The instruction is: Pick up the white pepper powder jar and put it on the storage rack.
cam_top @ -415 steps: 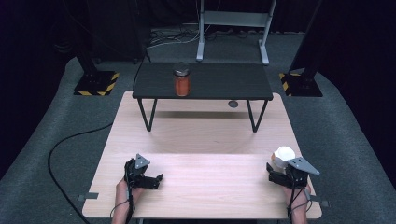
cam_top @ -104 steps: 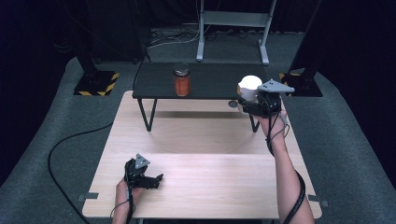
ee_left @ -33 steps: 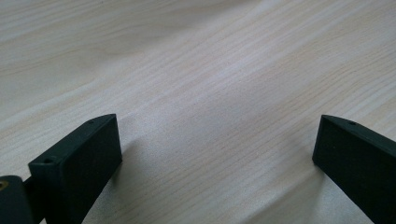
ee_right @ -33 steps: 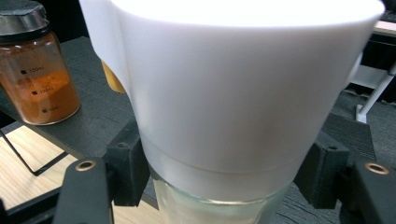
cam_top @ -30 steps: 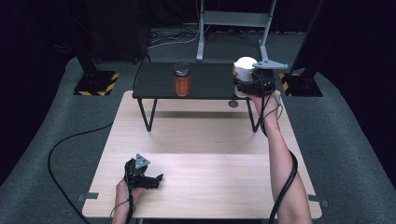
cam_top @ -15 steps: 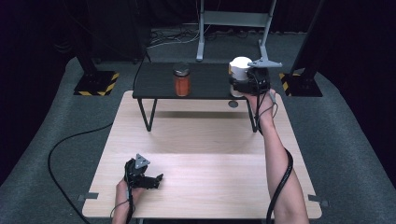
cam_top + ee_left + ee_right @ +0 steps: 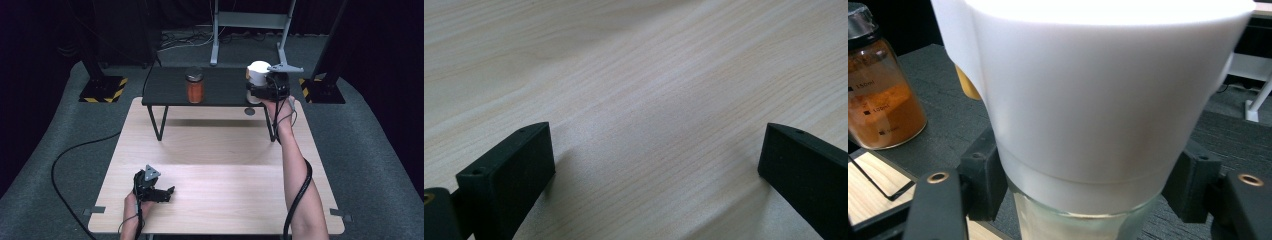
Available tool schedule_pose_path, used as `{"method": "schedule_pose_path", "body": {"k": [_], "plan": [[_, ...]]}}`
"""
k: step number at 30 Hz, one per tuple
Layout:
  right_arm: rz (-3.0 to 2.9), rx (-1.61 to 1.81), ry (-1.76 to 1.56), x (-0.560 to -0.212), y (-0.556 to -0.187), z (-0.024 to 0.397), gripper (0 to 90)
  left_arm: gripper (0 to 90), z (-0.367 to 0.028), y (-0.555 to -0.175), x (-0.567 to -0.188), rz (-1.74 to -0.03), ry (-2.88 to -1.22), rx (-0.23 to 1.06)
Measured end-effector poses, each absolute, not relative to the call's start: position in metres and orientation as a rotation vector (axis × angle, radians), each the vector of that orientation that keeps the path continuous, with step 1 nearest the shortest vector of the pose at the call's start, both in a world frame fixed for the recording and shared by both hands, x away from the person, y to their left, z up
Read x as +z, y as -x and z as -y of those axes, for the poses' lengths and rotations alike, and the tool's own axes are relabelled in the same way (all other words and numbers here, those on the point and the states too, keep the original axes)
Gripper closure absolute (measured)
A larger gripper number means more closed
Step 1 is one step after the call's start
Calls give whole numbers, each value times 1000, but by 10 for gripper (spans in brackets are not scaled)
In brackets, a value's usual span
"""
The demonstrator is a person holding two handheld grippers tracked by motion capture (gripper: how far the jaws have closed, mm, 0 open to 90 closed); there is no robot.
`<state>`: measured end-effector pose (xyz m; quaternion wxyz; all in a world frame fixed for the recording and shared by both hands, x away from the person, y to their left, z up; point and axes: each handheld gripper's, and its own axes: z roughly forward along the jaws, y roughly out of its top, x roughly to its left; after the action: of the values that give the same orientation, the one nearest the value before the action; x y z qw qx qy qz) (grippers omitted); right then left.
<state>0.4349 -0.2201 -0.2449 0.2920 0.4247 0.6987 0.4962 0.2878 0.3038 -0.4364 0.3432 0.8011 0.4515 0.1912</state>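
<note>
Lowering advised slow and level; right gripper (image 7: 261,89) clamped on white-lidded glass jar (image 7: 1098,100) over black shelf (image 7: 220,90) at two o'clock, well clear of orange spice jar (image 7: 194,86); left gripper (image 7: 152,190) wide, empty, at seven o'clock.

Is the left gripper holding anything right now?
No: in the left gripper view the left gripper has its jaws spread wide, with nothing but bare wooden table between them.
</note>
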Motion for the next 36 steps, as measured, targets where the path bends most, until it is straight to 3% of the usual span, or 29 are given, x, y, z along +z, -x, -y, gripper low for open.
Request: {"method": "schedule_pose_path", "body": {"k": [20,23,29,36], "plan": [[-1863,1289,-1111,-244,-432,215,293,15,-304,-288,-436,-1173,-2082,497],[-1886,1236,-1128,-237,-432,210,200,15,-304,-288,-436,-1173,-2082,497],[-1938,1200,-1176,-225,-430,213,109,14,-304,-288,-437,-1174,-2081,497],[-2062,1096,-1187,-213,-425,214,53,14,-304,-288,-437,-1175,-2080,497]]}}
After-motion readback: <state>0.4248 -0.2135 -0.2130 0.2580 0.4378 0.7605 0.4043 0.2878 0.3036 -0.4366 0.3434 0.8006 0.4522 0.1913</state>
